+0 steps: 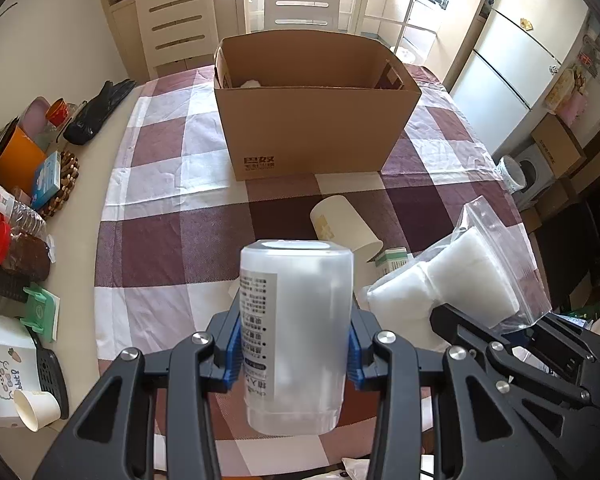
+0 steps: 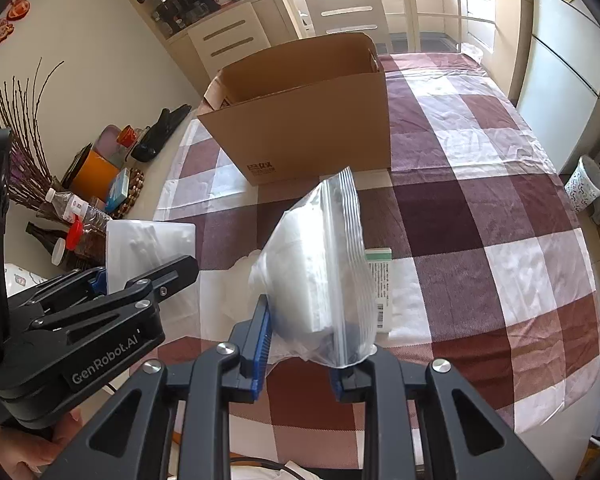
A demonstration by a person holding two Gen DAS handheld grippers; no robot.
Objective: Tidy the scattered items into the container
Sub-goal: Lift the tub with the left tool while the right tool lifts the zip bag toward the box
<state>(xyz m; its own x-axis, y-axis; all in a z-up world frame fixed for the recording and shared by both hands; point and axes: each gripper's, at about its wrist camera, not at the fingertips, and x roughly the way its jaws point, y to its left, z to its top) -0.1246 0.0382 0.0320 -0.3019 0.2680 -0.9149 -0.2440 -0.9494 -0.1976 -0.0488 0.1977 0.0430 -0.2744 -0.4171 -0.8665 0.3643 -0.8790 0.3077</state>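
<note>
My left gripper [image 1: 292, 356] is shut on a translucent plastic bottle [image 1: 296, 328] with a printed label, held upright above the checked tablecloth. My right gripper [image 2: 300, 344] is shut on a clear zip bag of white pads [image 2: 324, 272], lifted above the table; the bag also shows in the left wrist view [image 1: 456, 276]. The open cardboard box [image 1: 316, 120] stands at the far middle of the table and shows in the right wrist view [image 2: 312, 120] too. A paper cup [image 1: 344, 228] lies on its side and a small green-and-white carton [image 1: 392, 260] lies beside it.
The table's left edge holds clutter: an orange container [image 1: 18, 160], a plastic water bottle [image 1: 12, 208], a red-capped dark jar [image 1: 20, 252], a green clip [image 1: 40, 312] and a paper cup [image 1: 36, 408]. Chairs stand behind the box. A fridge [image 1: 532, 48] is at right.
</note>
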